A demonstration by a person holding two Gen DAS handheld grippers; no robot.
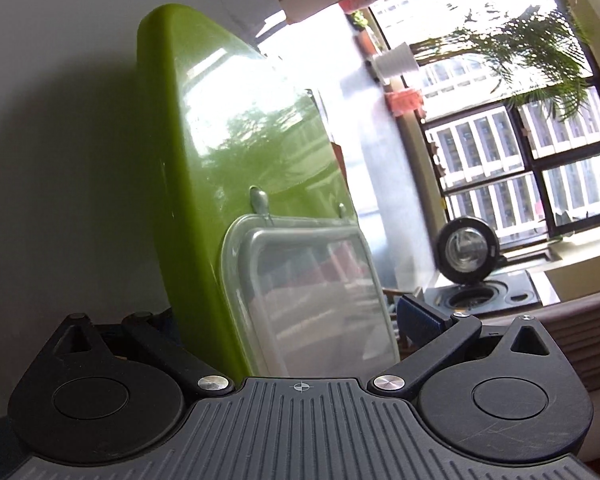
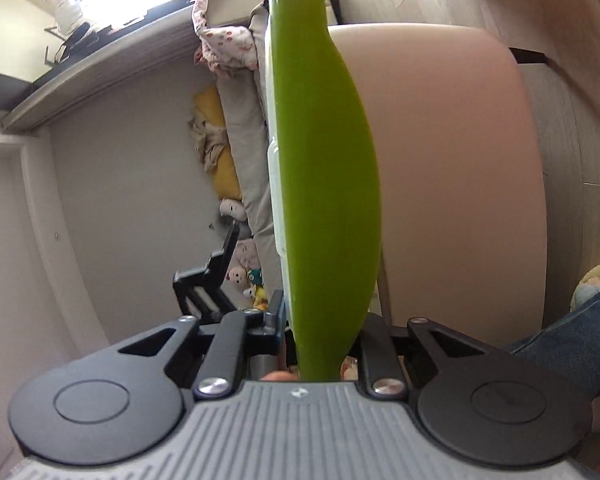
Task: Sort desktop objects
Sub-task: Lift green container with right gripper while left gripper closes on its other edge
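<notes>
A glossy green tray [image 1: 204, 140] stands on edge in the air, held between both grippers. A clear plastic box [image 1: 308, 292] lies flat against its right face. My left gripper [image 1: 292, 316] spans tray and box together. Its blue right pad [image 1: 416, 316] sits at the box's edge, and its left finger is hidden behind the tray. The right wrist view shows the green tray [image 2: 324, 180] edge-on, with the clear box [image 2: 274, 184] on its left side. My right gripper [image 2: 324, 320] is shut on the tray's near rim. The left gripper [image 2: 208, 280] shows beyond as black linkage.
A white wall [image 1: 60, 160] is left of the tray; a window [image 1: 520, 152], a palm plant [image 1: 540, 52] and a round black appliance [image 1: 466, 250] are right. A beige panel [image 2: 440, 160], bedding with soft toys [image 2: 240, 184] and a person's jeans-clad leg [image 2: 572, 332] show too.
</notes>
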